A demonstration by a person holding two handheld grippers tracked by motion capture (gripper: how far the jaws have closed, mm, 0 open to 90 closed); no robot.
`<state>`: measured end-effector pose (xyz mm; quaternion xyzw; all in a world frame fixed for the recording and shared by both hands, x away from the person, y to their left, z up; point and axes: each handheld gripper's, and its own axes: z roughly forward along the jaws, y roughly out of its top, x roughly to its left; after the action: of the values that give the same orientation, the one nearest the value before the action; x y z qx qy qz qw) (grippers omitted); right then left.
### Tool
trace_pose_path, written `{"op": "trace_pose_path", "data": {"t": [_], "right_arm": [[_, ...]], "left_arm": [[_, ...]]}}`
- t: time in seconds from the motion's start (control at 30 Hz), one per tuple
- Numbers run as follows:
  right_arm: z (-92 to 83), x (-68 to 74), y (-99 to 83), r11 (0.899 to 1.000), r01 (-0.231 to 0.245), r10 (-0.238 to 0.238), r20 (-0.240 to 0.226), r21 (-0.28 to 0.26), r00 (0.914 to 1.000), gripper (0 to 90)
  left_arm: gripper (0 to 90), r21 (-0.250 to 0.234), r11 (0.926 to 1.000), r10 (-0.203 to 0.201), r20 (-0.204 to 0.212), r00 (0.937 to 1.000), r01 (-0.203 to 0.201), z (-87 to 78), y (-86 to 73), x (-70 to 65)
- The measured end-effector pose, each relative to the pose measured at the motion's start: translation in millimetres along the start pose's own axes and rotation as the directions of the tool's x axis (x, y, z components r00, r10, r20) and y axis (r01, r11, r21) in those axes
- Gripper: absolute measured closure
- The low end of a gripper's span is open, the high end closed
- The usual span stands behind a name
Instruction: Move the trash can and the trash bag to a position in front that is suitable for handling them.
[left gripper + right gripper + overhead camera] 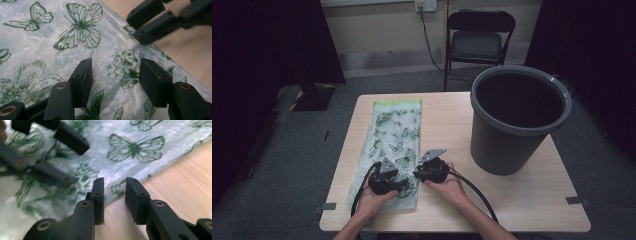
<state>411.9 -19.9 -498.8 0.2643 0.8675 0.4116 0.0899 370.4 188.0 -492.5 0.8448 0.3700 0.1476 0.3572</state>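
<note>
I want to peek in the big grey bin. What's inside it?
The bin stands open on the table, beside the butterfly bag. Looking in from above, only dark inner walls show. The bottom is lost in shadow, so whether anything lies there cannot be told.

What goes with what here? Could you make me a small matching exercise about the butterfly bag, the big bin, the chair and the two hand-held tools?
Things:
1. thin white plastic bag printed with green butterflies
2. round dark grey plastic waste bin
3. black folding chair
4. left tool

Places or states:
A. stands upright on the table's right side
B. jaws apart just above the printed plastic
C. lies flat on the left half of the pale wooden table
D. on the floor beyond the table

Pairs: 1-C, 2-A, 3-D, 4-B
</note>
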Motion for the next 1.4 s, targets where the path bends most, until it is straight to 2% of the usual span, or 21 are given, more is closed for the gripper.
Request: {"op": "trace_pose_path", "data": {"t": [0.1,0.13,0.23,0.33,0.37,0.43,0.57,0.63,0.73,0.77,0.83,0.93,1.0,1.07,1.13,1.17,1.2,1.23,1.27,1.33,1.4], "right_arm": [[0.1,-5.5,-0.2,1.0,-0.022,0.022,0.017,-0.007,0.9996,73.8],[0.3,-6.9,-0.1,1.0,-0.028,0.028,0.013,-0.01,0.9995,73.8],[2.0,-7.4,2.0,1.0,-0.008,0.008,0.019,-0.004,0.9998,73.8],[-0.3,-10.2,3.0,1.0,-0.024,0.025,0.026,-0.007,0.9994,71.1],[-4.6,-11.4,2.3,1.0,-0.029,0.03,0.023,-0.01,0.9993,70.6],[-16.6,-14.5,-0.6,0.999,-0.035,0.036,0.04,-0.023,0.9985,69.1],[-45.8,-20.5,-13.3,0.995,-0.073,0.078,0.067,-0.07,0.9947,67.1],[-62.8,-19.5,-21.2,0.993,-0.083,0.09,0.078,-0.088,0.9929,66.3],[-88.4,-17.2,-34.4,0.99,-0.088,0.099,0.102,-0.107,0.9899,68.1],[-96.1,-17.5,-39.4,0.989,-0.095,0.107,0.111,-0.11,0.988,68.6],[-110.4,-19.6,-49.8,0.988,-0.106,0.12,0.131,-0.111,0.9841,69.7],[-125.2,-25.2,-64.3,0.985,-0.132,0.149,0.158,-0.108,0.9763,71.0],[-132.3,-27.0,-72.0,0.985,-0.138,0.154,0.17,-0.102,0.9733,70.9],[-141.3,-27.1,-78.1,0.984,-0.141,0.158,0.176,-0.109,0.9715,70.5],[-152.8,-29.2,-83.1,0.983,-0.146,0.167,0.203,-0.115,0.9649,69.9],[-159.1,-31.4,-85.7,0.982,-0.148,0.17,0.212,-0.116,0.9622,69.8],[-165.6,-34.5,-88.7,0.981,-0.154,0.178,0.229,-0.12,0.957,70.2],[-171.9,-37.7,-92.2,0.979,-0.165,0.191,0.247,-0.123,0.95,70.9],[-177.7,-41.6,-96.3,0.977,-0.172,0.199,0.252,-0.126,0.9469,71.2],[-186.8,-47.1,-104.9,0.973,-0.191,0.219,0.266,-0.128,0.9387,72.0],[-194.7,-52.3,-113.3,0.972,-0.2,0.228,0.288,-0.122,0.9301,72.4]], "left_arm": [[45.1,-0.001,0.9999,0.017,0.001,0.9999,-0.017,-0.2,0.1,-0.1],[46.0,0.0,1.0,0.005,0.004,1.0,-0.005,-0.2,0.0,0.1],[46.2,-0.002,1.0,-0.002,0.003,1.0,0.002,-0.5,-0.2,2.0],[41.0,-0.007,1.0,-0.005,0.012,0.9999,0.006,-2.2,1.1,3.1],[40.9,-0.007,1.0,-0.005,0.012,0.9999,0.006,-2.2,1.1,3.1],[39.2,-0.069,0.9963,-0.049,0.051,0.9975,0.052,-6.5,4.3,4.5],[37.4,-0.108,0.9889,-0.095,0.073,0.9928,0.103,-9.1,9.9,3.3],[36.2,-0.111,0.9869,-0.107,0.088,0.9903,0.117,-8.5,13.5,1.1],[34.4,-0.114,0.9881,-0.091,0.1,0.9908,0.103,-6.5,20.8,-6.7],[33.4,-0.111,0.9899,-0.077,0.104,0.9916,0.089,-5.1,23.6,-9.1],[30.0,-0.106,0.9891,-0.089,0.121,0.9886,0.102,-2.6,28.5,-15.4],[29.4,-0.101,0.9928,-0.054,0.107,0.9928,0.065,1.5,38.5,-24.1],[29.4,-0.112,0.9909,-0.062,0.114,0.9915,0.074,4.5,46.1,-28.3],[29.4,-0.148,0.9857,-0.062,0.125,0.9902,0.08,8.4,53.0,-33.5],[29.4,-0.143,0.9888,-0.023,0.14,0.9899,0.043,14.4,62.3,-38.9],[29.4,-0.141,0.9897,-0.008,0.132,0.9912,0.026,17.6,67.5,-41.9],[29.4,-0.155,0.9874,-0.008,0.131,0.9913,0.029,20.5,71.8,-43.7],[29.4,-0.164,0.9853,-0.025,0.143,0.9894,0.048,24.0,76.4,-45.3],[29.4,-0.161,0.9848,-0.038,0.158,0.9868,0.064,28.2,81.5,-47.0],[29.4,-0.174,0.9824,-0.042,0.154,0.9872,0.069,35.2,90.8,-50.6],[29.5,-0.18,0.9803,-0.052,0.165,0.9849,0.082,42.6,99.6,-54.3]]}}
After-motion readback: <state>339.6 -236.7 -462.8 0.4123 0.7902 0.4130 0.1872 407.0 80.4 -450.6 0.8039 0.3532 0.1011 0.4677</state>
